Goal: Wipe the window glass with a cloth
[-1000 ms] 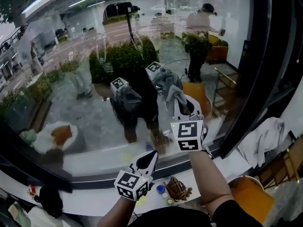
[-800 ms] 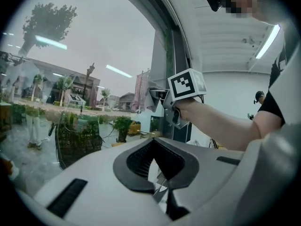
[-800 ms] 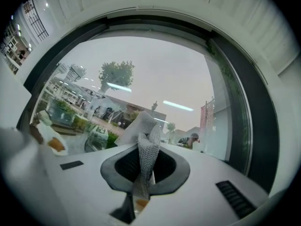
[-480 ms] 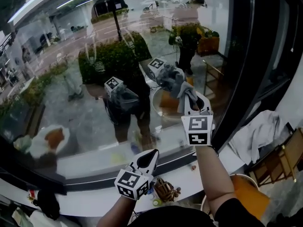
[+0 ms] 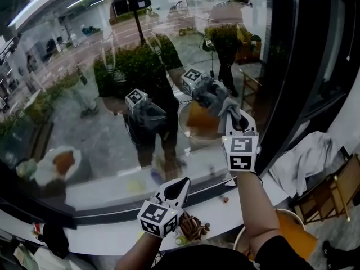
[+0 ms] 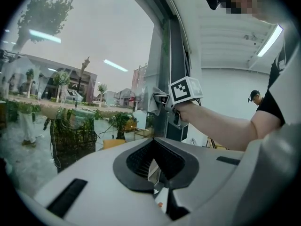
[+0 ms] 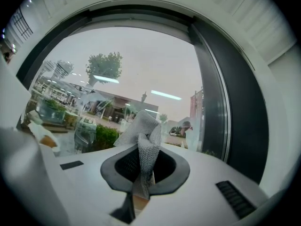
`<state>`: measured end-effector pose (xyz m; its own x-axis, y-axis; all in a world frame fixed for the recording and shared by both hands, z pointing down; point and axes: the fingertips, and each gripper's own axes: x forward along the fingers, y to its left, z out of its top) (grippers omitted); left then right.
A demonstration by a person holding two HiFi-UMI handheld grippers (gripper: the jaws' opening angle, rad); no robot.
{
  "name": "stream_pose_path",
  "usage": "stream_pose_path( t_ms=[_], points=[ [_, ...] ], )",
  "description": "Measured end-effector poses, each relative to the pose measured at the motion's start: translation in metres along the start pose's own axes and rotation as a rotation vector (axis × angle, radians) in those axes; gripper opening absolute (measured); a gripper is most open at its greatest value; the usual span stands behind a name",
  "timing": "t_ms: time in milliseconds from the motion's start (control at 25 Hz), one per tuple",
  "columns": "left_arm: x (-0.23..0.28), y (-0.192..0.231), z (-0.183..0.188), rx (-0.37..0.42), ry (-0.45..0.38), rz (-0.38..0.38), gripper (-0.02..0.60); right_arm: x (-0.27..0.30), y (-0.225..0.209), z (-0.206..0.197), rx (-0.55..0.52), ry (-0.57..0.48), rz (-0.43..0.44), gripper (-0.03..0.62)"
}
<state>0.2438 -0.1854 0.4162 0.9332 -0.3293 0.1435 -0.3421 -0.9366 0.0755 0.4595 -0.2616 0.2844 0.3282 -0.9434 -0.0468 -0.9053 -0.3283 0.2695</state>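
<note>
My right gripper (image 5: 234, 118) is raised to the window glass (image 5: 79, 100) and is shut on a grey cloth (image 5: 220, 102). The bunched cloth lies against the pane near the dark frame on the right. In the right gripper view the cloth (image 7: 144, 135) stands up out of the closed jaws (image 7: 142, 180) with the glass just beyond. My left gripper (image 5: 180, 187) hangs low over the sill, shut and holding nothing; its jaws (image 6: 158, 177) meet in the left gripper view. That view also shows the right gripper (image 6: 175, 103) and a forearm up at the pane.
A thick dark window frame (image 5: 284, 66) runs down the right side. The white sill (image 5: 101, 235) carries a small brown object (image 5: 194, 227) and bits of clutter. A white rag (image 5: 309, 162) lies at the right, an orange round seat (image 5: 284, 232) stands below.
The right gripper has slid the cloth a little to the right across the glass, toward the frame. The left gripper has stayed low by the sill.
</note>
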Motion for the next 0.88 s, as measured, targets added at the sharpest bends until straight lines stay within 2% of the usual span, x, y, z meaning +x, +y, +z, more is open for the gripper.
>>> stream_pose_path(
  t_ms=[280,480,640,880],
  points=[
    [0.000,0.001,-0.004,-0.001,-0.005,0.024,0.008,0.003,-0.001,-0.006,0.003,-0.002,0.009,0.041],
    [0.019,-0.013,-0.010,-0.001,0.008,0.049,0.008,0.011,-0.030,-0.026,0.020,0.002,0.018,0.041],
    [-0.004,-0.005,-0.013,-0.006,0.009,0.074,0.008,0.005,-0.028,-0.021,0.009,-0.008,-0.006,0.041],
    [-0.026,-0.004,-0.030,-0.022,0.037,0.186,0.008,0.008,-0.035,-0.032,0.081,-0.035,0.054,0.041]
  ],
)
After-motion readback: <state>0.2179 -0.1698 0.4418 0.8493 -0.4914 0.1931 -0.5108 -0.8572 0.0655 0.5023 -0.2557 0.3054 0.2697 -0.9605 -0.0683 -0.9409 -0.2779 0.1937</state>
